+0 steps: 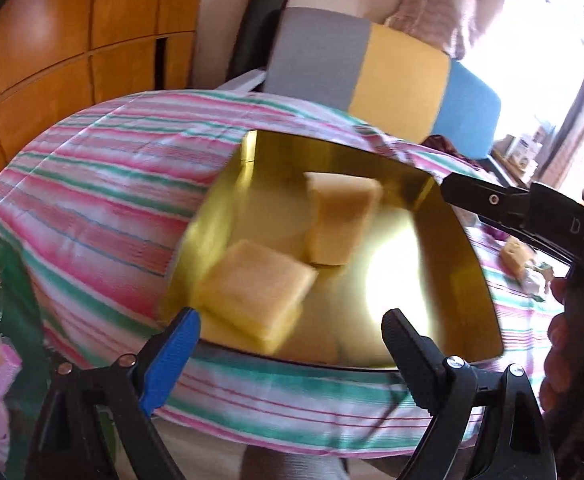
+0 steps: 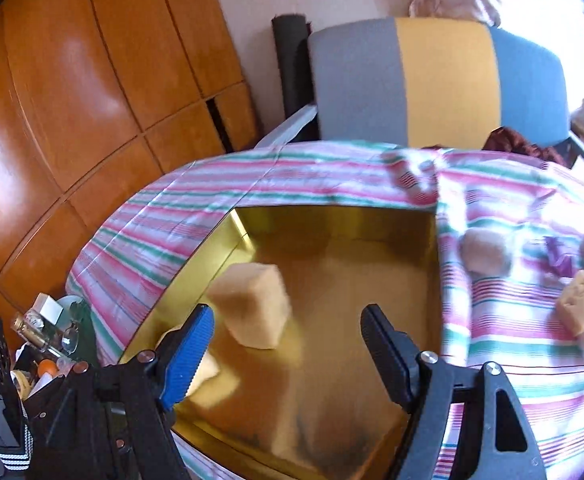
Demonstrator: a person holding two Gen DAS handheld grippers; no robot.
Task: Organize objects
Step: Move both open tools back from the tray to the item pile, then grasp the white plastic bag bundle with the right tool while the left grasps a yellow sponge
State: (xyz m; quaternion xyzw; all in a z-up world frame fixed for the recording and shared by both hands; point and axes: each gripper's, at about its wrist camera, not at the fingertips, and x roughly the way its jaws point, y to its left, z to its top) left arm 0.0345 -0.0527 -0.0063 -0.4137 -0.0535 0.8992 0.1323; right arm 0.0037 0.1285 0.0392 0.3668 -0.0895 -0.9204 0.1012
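Gold tray (image 1: 464,280) is sitting on the striped cloth (image 1: 104,184) that is covering the tabletop, toward its near edge. Two yellow sponges are lying inside: a flat sponge (image 1: 256,300) at the tray's near left corner, a blocky sponge (image 1: 340,220) just behind it, the two looking to be touching. Left claw (image 1: 292,336) is hovering over the tray's near rim, jaws standing wide apart, holding nothing. Right claw (image 2: 288,332) is hanging above the tray (image 2: 352,360), jaws likewise spread and empty, the blocky sponge (image 2: 252,304) just ahead of its blue finger. More sponges (image 2: 578,300) are lying on the cloth (image 2: 532,360) right of the tray. A striped chair (image 2: 440,80) is standing beyond the far edge.
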